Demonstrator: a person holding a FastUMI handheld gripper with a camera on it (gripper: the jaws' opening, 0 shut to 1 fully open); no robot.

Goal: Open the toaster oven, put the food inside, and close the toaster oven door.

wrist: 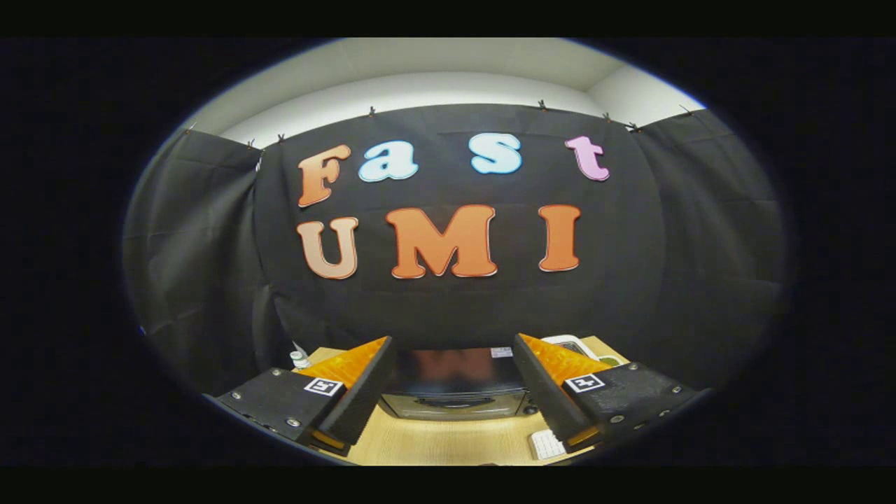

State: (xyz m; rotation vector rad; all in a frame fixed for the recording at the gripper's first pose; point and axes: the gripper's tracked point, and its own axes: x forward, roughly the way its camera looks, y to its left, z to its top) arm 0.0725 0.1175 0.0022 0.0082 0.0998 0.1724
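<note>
While the gripper [451, 392] is held high and level, facing the black cloth wall [455, 308] of the booth, its 2 fingers [357, 399] stand wide apart and have hold of nothing. That height and spread would suit a pause well back from the work, since nothing lies between the fingers but air.

Beyond the fingers and below them, framed in the gap between the 2, sits the toaster oven [455, 392] on a light wooden table [448, 441]. Its dark, glossy top faces up, and a strip of its metal front shows just under that. The door seems to stand upright against the front, so it looks closed, though the steep angle makes this a judgement. Whether food is inside cannot be told.

Past the far finger on 1 side, a pale plate [570, 343] peeks out with something greenish [607, 360] beside it, possibly the food. A closed door with that item outside fits a stage ahead of loading.
</note>
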